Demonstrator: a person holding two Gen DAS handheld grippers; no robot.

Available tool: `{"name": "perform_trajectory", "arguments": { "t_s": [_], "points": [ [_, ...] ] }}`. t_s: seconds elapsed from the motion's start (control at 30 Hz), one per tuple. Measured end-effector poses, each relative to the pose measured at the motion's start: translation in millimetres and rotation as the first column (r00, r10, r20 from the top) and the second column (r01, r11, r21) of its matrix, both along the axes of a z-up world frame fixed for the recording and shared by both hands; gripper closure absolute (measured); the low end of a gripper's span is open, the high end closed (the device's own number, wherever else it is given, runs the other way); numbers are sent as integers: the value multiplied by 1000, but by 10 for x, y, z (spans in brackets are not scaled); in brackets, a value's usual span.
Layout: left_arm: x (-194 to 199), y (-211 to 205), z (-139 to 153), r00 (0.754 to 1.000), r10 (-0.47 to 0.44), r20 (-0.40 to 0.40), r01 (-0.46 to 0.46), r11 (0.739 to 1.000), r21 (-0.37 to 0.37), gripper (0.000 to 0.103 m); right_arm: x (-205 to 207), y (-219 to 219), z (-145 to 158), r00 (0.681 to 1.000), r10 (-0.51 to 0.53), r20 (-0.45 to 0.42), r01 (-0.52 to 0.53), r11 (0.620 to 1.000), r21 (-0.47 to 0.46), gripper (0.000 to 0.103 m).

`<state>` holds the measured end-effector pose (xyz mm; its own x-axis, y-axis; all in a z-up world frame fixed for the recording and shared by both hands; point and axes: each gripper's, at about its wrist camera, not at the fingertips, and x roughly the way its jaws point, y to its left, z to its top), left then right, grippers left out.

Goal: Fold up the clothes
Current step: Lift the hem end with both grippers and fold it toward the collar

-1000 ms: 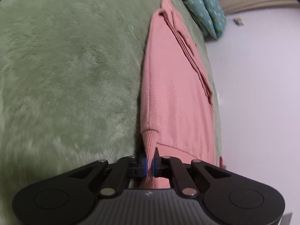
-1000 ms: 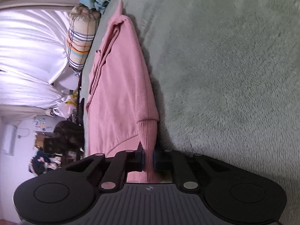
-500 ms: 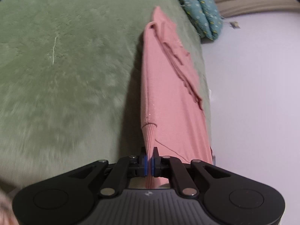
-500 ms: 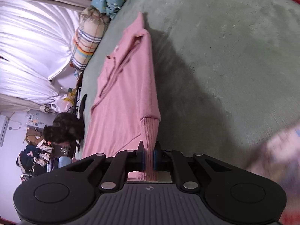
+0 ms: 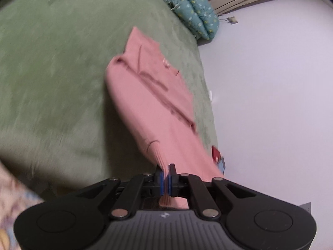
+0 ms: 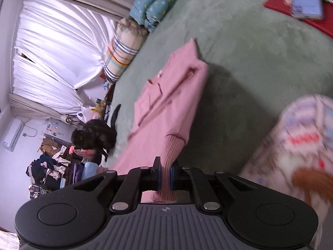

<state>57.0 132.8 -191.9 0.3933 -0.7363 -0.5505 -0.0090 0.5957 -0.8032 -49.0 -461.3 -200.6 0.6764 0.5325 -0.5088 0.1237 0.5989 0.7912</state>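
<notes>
Over the green blanket [image 5: 62, 66], left gripper [image 5: 165, 179] and right gripper [image 6: 165, 177] each clamped tight on a ribbed hem corner of the pink sweater [image 5: 149, 104], far end resting on the bed, near end lifted. Best kept level and evenly tensioned, hem carried straight toward the collar, lowered squarely, released only once edges align. Worth minding the cat [image 6: 95, 135] beside the bed.

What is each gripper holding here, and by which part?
Both hold the pink sweater: the left gripper and the right gripper each pinch a ribbed edge at a corner.
</notes>
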Motion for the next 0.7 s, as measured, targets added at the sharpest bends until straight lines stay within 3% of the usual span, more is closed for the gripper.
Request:
{"name": "perform_trajectory", "arguments": {
  "t_s": [0.2,0.4,0.57,0.7],
  "points": [
    [677,-113,195,998,52,38,-52,999,-6,100,933,-50,241,998,-21,54,22,999,-28,96],
    [1538,-132,230,995,98,10,-97,994,-59,100,1916,-295,325,996,-78,44,78,997,10,96],
    [2429,-132,-29,987,138,-79,-145,985,-98,100,2728,-410,169,994,-112,-10,112,992,51,96],
    [2970,-187,-238,980,162,-112,-170,983,-69,100,3259,-436,-38,988,-147,-52,150,987,52,96]
  ]
}}
